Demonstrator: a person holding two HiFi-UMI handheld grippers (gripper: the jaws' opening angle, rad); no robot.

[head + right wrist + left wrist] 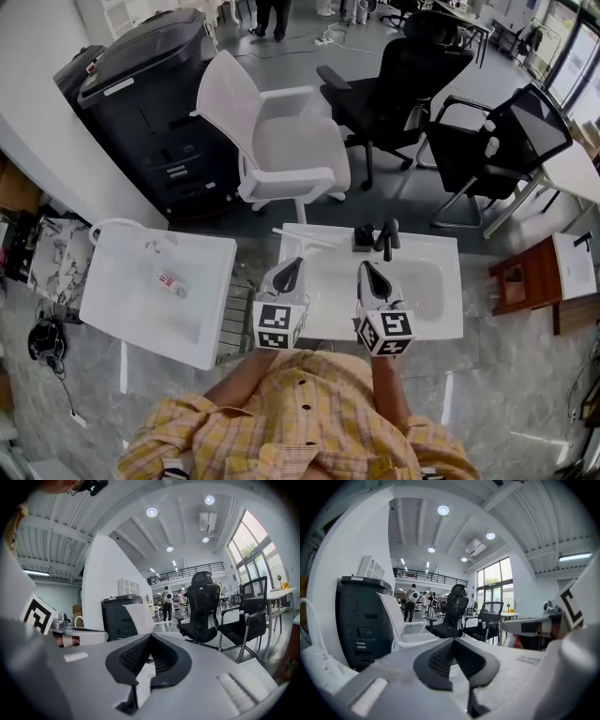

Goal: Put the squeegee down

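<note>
Left gripper: jaws together, empty | right gripper: jaws together, empty | both over white sink

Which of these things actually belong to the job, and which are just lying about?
Part of the job:
- slim pale bar, apparently the squeegee, lying on the white basin
- left gripper and right gripper, both shut and empty

Just lying about:
- faucet
- second basin with a small bottle
- white chair
- black chairs
- black machine

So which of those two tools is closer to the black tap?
Right. The right tool is just short of the black tap; the left tool is farther off, to its left.
</note>
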